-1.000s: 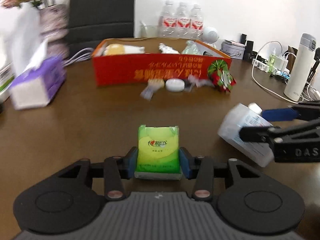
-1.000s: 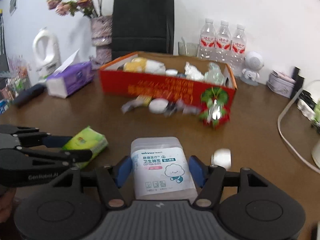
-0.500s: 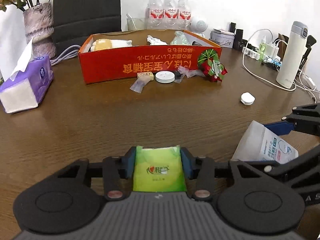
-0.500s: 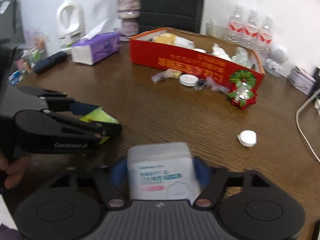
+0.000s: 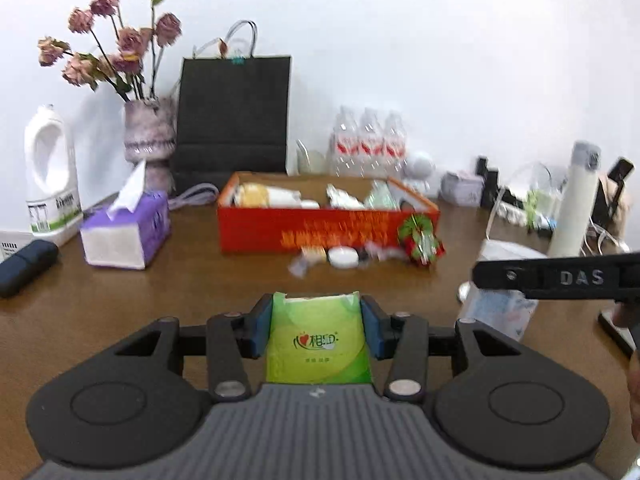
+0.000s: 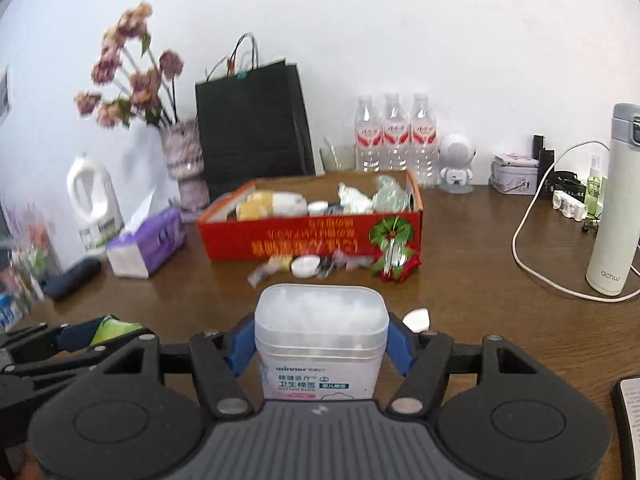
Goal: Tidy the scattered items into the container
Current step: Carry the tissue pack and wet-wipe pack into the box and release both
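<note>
Two tools, each pinching one item above the tabletop (image 6: 480,264).

Left tool (image 5: 317,322) has its blue pads pressed against the sides of a green tissue pack (image 5: 318,344), a soft packet in bright green with a small heart logo and a torn top edge; in the right wrist view the same tool (image 6: 76,340) shows at the lower left with the green pack (image 6: 114,328) in its tips. Right tool (image 6: 322,340) clamps a cotton bud box (image 6: 320,344), translucent white plastic with a rounded lid, white buds showing through and a blue-lettered label. Further out, small scattered bits lie just before the red cardboard box (image 6: 312,236), which already holds several items, with a red-green bow (image 6: 394,256) at its corner.
</note>
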Action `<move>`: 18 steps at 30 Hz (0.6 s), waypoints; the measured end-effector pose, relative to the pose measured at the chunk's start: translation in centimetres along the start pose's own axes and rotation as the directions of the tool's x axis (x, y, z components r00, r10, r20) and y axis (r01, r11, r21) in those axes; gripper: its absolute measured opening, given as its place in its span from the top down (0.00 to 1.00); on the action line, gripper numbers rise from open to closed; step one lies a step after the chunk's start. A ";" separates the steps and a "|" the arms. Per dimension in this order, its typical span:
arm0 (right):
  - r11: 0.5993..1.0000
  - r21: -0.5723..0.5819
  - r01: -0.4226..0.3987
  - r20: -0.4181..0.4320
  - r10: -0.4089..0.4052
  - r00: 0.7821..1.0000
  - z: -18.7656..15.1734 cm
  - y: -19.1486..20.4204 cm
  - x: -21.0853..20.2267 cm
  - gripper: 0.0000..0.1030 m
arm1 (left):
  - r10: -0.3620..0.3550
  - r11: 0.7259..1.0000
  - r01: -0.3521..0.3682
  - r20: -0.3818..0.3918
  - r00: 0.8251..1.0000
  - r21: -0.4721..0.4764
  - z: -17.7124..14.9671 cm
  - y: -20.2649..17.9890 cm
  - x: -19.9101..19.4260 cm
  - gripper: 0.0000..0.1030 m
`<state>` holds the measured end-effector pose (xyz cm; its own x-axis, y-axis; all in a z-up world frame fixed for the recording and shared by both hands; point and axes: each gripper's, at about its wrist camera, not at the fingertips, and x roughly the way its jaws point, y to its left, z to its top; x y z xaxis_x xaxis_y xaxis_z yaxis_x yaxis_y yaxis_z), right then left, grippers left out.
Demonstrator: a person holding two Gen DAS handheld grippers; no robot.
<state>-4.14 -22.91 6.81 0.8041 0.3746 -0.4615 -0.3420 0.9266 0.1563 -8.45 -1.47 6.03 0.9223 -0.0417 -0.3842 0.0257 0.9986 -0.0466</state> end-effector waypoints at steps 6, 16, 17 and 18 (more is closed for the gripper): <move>1.000 -0.025 0.003 0.123 0.000 0.992 9.7 -1.7 2.7 0.37 | -0.025 0.999 0.023 0.099 0.995 0.025 9.8 2.8 6.1 0.55; 0.995 -0.074 0.070 -0.323 -0.090 0.942 23.0 -5.2 24.0 0.37 | 0.084 0.996 -0.078 -0.175 0.981 0.041 20.0 6.3 26.6 0.55; 0.995 -0.071 0.071 -0.386 -0.093 0.918 22.9 -5.3 26.1 0.37 | 0.097 0.994 -0.085 -0.211 0.973 0.062 19.6 6.3 28.2 0.55; 0.996 -0.063 0.068 -0.444 -0.089 0.892 22.4 -5.3 27.9 0.37 | 0.103 0.993 -0.087 -0.249 0.963 0.076 19.0 6.5 29.5 0.55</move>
<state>31.00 -16.70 12.70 0.5316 0.2377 -0.8130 -0.3165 0.9460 0.0696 26.28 4.45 11.86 0.7948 0.0549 -0.6044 -0.0254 0.9980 0.0572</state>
